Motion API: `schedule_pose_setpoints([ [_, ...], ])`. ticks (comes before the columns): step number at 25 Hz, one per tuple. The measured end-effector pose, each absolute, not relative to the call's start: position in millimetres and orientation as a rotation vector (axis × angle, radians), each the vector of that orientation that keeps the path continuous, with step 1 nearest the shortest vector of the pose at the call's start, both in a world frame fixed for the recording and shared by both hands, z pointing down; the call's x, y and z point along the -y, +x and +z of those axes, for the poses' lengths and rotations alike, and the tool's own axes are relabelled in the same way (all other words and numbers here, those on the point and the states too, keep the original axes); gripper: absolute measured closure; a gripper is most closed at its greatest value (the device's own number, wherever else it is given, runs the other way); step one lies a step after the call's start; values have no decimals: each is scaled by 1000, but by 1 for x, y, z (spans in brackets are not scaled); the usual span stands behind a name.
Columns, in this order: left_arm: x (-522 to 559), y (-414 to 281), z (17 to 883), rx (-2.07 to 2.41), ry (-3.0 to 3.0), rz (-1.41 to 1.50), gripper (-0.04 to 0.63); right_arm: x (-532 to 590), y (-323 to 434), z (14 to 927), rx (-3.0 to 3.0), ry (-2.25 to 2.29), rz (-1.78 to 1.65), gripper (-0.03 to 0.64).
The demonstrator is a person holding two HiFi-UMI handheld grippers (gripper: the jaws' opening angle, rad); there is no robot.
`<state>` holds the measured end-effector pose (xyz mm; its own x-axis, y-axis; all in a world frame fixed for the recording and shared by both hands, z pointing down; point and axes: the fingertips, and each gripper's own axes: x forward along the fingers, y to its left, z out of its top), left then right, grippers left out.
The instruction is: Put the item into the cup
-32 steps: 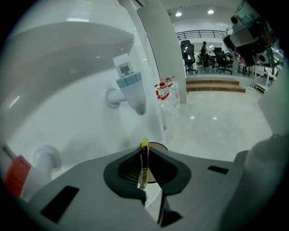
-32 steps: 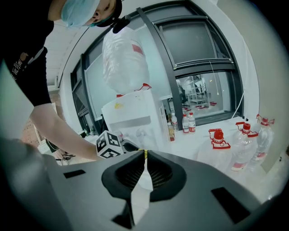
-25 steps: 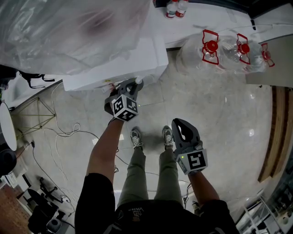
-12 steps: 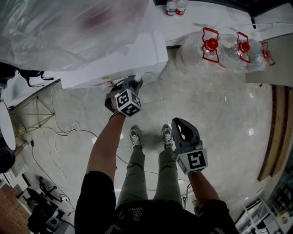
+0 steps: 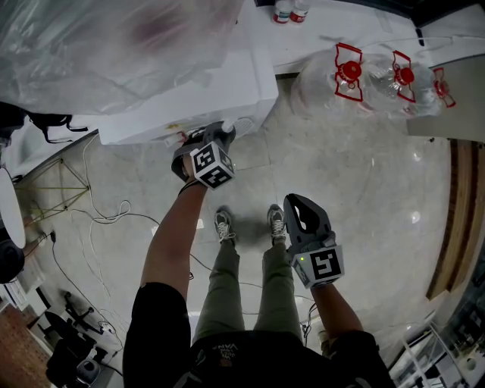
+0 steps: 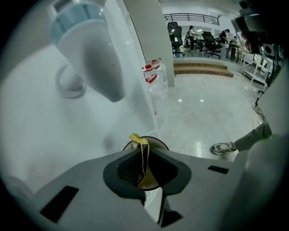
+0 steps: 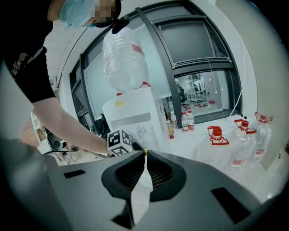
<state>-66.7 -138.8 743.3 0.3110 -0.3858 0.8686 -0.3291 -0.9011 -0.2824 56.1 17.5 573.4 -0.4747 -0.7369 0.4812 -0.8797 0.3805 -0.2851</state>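
Fingers of our left gripper (image 6: pixel 142 149) clench a yellow item (image 6: pixel 137 137) by the cup (image 6: pixel 159 142), lower centre; on our right gripper (image 7: pixel 145 155) they press together.

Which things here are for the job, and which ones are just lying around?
For the job:
- yellow item, pinched in the left tongs
- cup, just beyond those tongs

Just lying about:
- big water jugs with red caps
- small bottles on the ledge
- cables on the floor
- white water dispenser
- right tongs, closed and holding nothing
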Motion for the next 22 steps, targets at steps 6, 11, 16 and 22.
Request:
schedule_pose_setpoints([
  [6, 133, -67, 739, -707, -2543, -1614, 538, -17, 54, 570, 2379, 1431, 730, 571],
  [11, 132, -67, 730, -735, -2561, -1557, 475, -19, 50, 567, 2387, 1422, 722, 571],
  [16, 129, -67, 719, -747, -2584, -1506, 435, -15, 43, 557, 2407, 1443, 700, 571],
  [22, 124, -66, 702, -761, -2600, -1445, 422, -24, 39, 552, 2399, 1425, 717, 571],
])
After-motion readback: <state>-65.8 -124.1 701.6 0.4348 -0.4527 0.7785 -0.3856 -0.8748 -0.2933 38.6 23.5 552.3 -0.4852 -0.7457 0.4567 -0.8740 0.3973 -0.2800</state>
